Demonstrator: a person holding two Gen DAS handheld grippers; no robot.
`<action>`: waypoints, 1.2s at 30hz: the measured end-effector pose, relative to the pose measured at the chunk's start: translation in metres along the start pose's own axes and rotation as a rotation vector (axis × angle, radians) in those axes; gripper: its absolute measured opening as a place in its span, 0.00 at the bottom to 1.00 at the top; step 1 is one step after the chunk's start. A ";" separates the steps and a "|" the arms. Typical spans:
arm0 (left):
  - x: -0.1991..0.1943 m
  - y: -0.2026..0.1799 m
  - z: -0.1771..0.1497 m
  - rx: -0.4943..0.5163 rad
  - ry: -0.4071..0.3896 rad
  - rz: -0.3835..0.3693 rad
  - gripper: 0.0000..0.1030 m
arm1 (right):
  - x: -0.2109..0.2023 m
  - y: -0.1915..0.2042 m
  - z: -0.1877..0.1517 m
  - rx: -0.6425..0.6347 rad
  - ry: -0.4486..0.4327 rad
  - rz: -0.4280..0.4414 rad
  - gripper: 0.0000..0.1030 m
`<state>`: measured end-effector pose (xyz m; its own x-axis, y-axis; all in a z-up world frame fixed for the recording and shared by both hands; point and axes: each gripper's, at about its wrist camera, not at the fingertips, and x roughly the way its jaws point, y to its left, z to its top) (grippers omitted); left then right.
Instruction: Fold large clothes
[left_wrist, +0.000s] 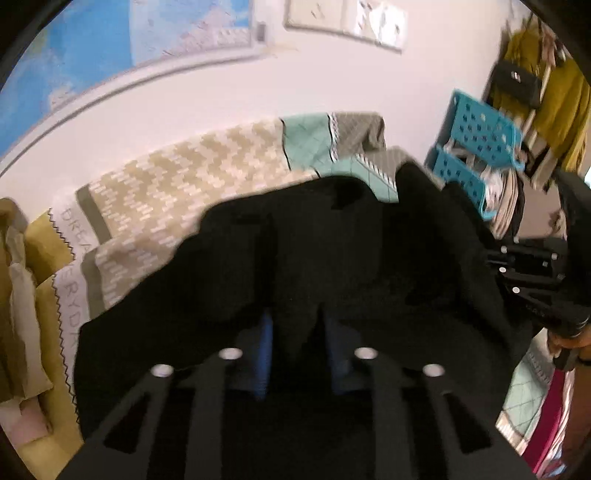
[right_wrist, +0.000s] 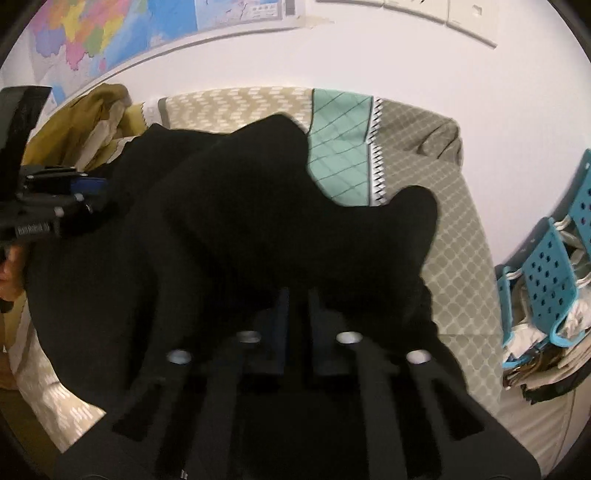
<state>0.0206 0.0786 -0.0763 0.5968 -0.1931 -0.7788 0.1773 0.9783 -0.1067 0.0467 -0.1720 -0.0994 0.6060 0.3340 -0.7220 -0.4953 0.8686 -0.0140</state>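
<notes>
Pinching the near edge of the black garment (left_wrist: 332, 258) with left claw (left_wrist: 301, 332) and right claw (right_wrist: 297, 306), both nearly closed on cloth; spreading from bottom centre upward over the bed cover (right_wrist: 454, 258), both claws equally near.

One large black fabric garment (right_wrist: 258, 221) lies on one bed with a beige, teal and grey patterned cover (right_wrist: 461, 266). Two black tongs: left (left_wrist: 299, 332) and right (right_wrist: 298, 306). Two blue perforated plastic baskets (left_wrist: 480, 129). Two wall maps (right_wrist: 110, 33).
</notes>
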 end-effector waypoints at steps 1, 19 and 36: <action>-0.006 0.007 0.000 -0.025 -0.014 -0.009 0.12 | -0.007 -0.003 0.000 0.006 -0.023 -0.020 0.04; -0.049 0.033 -0.021 -0.075 -0.107 0.028 0.68 | -0.058 -0.013 -0.005 0.154 -0.223 0.064 0.40; -0.048 0.051 -0.044 -0.097 -0.095 0.103 0.78 | -0.021 0.047 0.016 0.062 -0.183 0.194 0.43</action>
<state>-0.0331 0.1415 -0.0715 0.6803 -0.0932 -0.7270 0.0377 0.9950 -0.0922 0.0208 -0.1322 -0.0743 0.6082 0.5522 -0.5702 -0.5776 0.8007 0.1592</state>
